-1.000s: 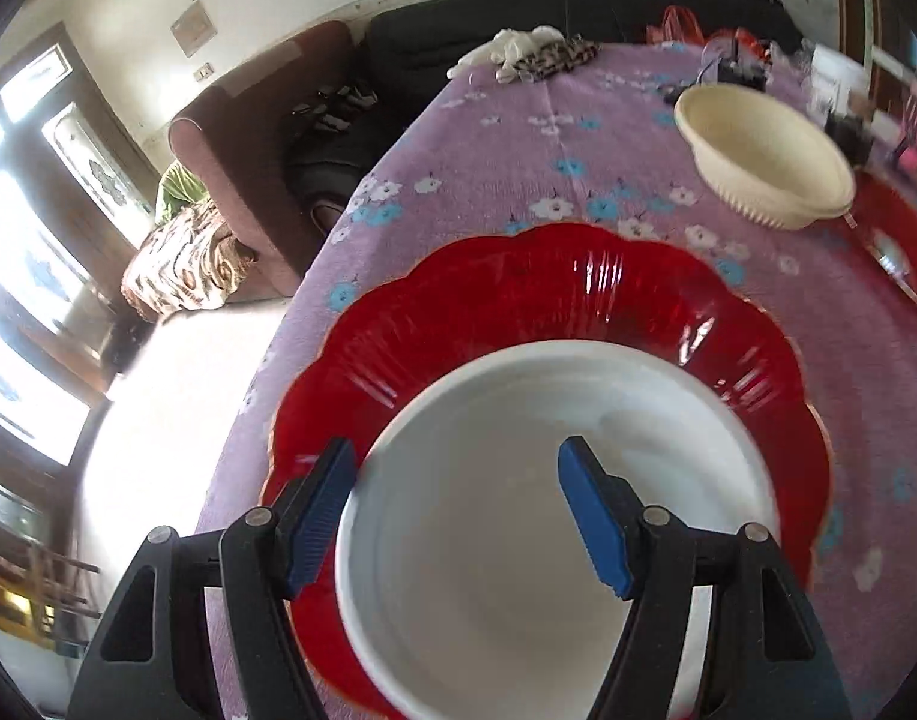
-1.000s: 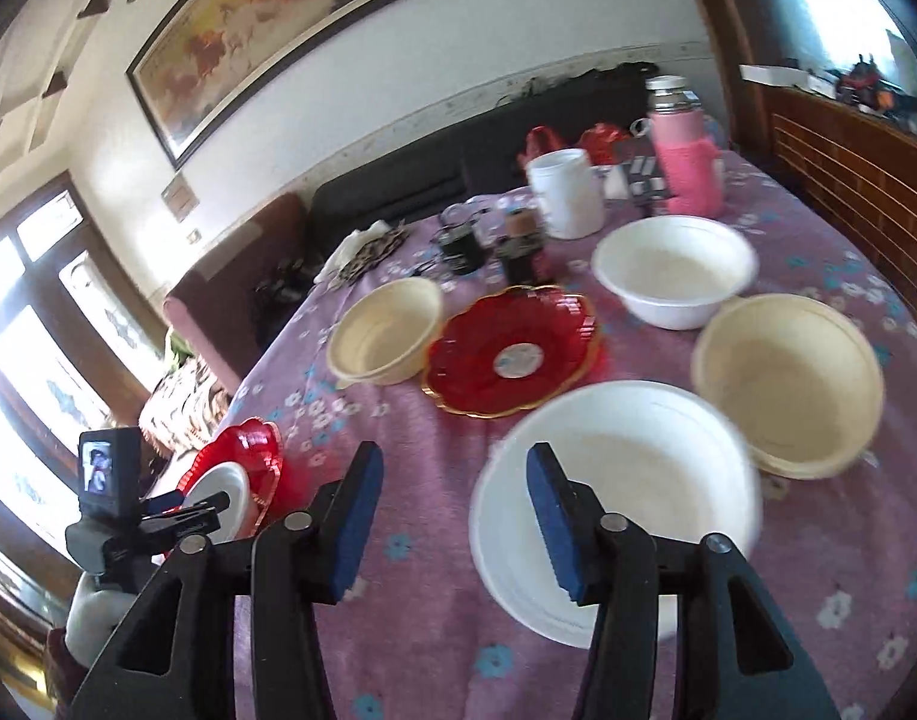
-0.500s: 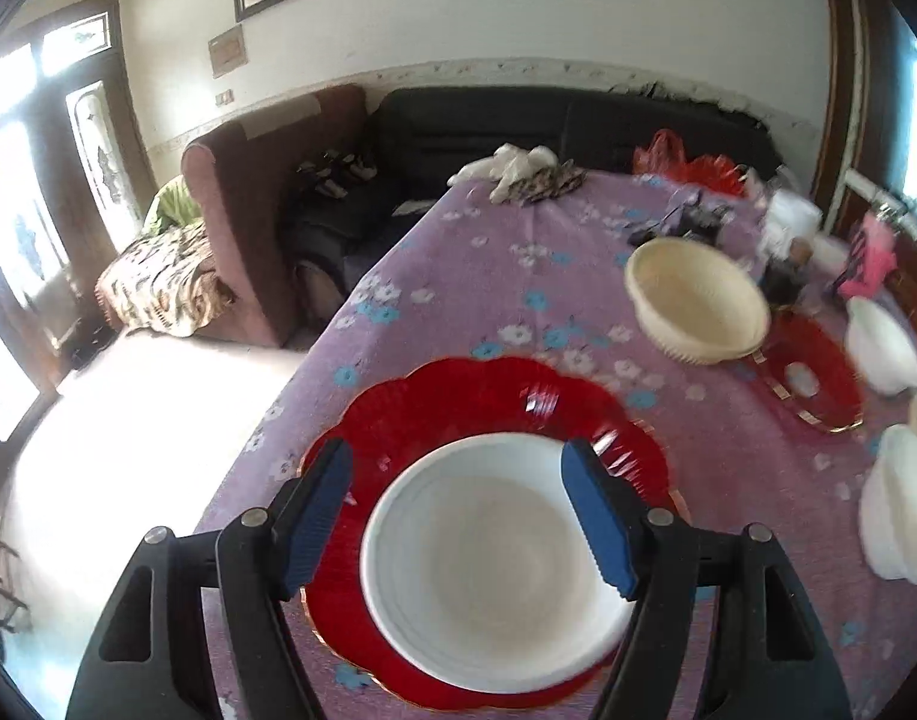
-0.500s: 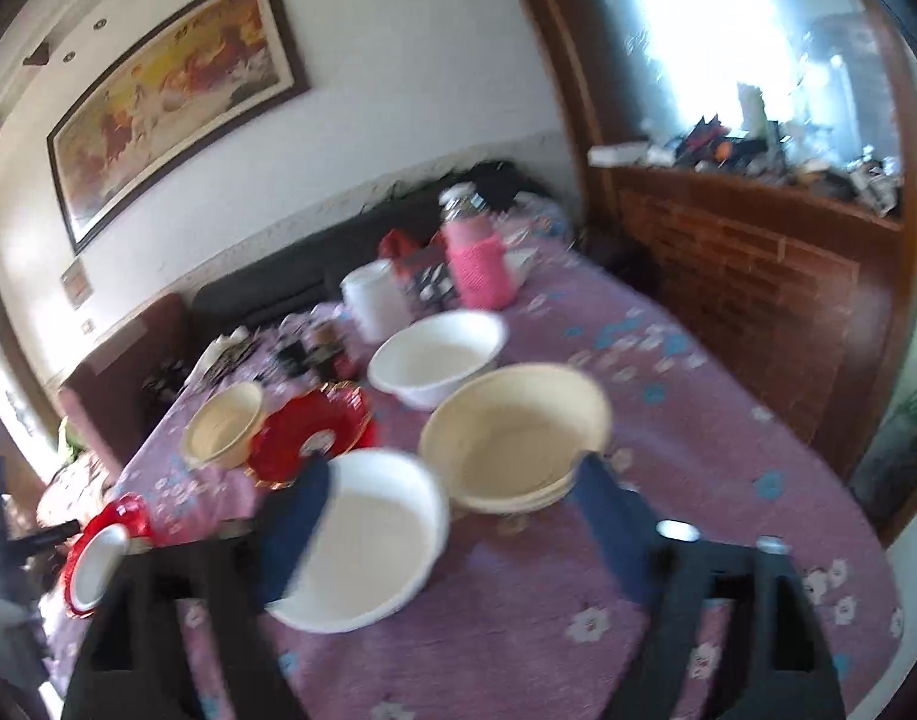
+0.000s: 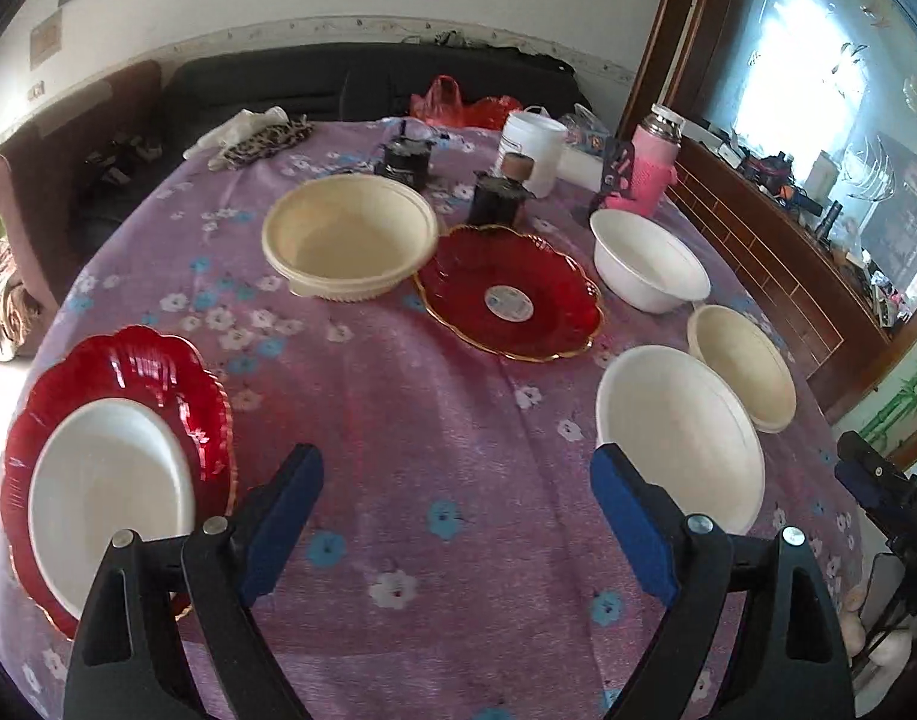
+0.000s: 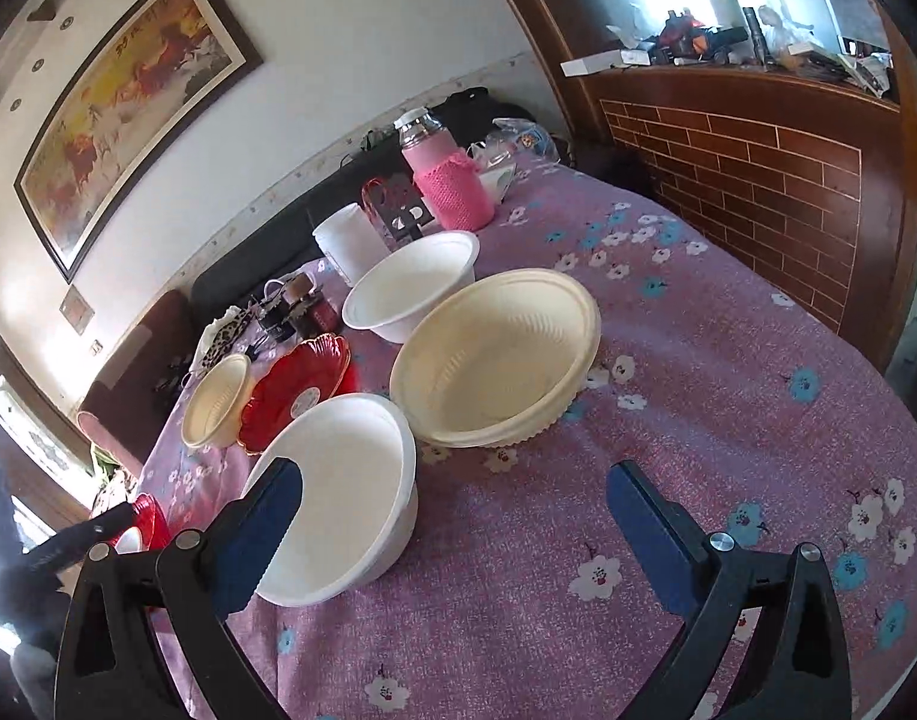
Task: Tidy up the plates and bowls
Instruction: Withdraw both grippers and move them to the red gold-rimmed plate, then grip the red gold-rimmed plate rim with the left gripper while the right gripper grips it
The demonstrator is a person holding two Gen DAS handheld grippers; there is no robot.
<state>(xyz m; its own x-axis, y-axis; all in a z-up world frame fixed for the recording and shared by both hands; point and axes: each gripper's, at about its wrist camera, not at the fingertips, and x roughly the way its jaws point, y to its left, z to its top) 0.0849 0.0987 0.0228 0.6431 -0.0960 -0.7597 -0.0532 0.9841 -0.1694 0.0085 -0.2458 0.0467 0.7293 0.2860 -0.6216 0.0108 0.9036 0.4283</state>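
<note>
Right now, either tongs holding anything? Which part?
Nothing is held. Left tongs have just been opening, with only tablecloth between them. Right tongs are wide open beside the white bowl, not touching it.

three white bowls (image 5: 677,426), two cream bowls (image 5: 347,237), two red plates (image 5: 509,294), one pink bottle (image 5: 653,159)

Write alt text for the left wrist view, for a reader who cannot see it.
The open left gripper hovers empty over a purple floral tablecloth. At left a white bowl sits on a red plate; ahead lie a second red plate, two cream bowls and two more white bowls.
</note>
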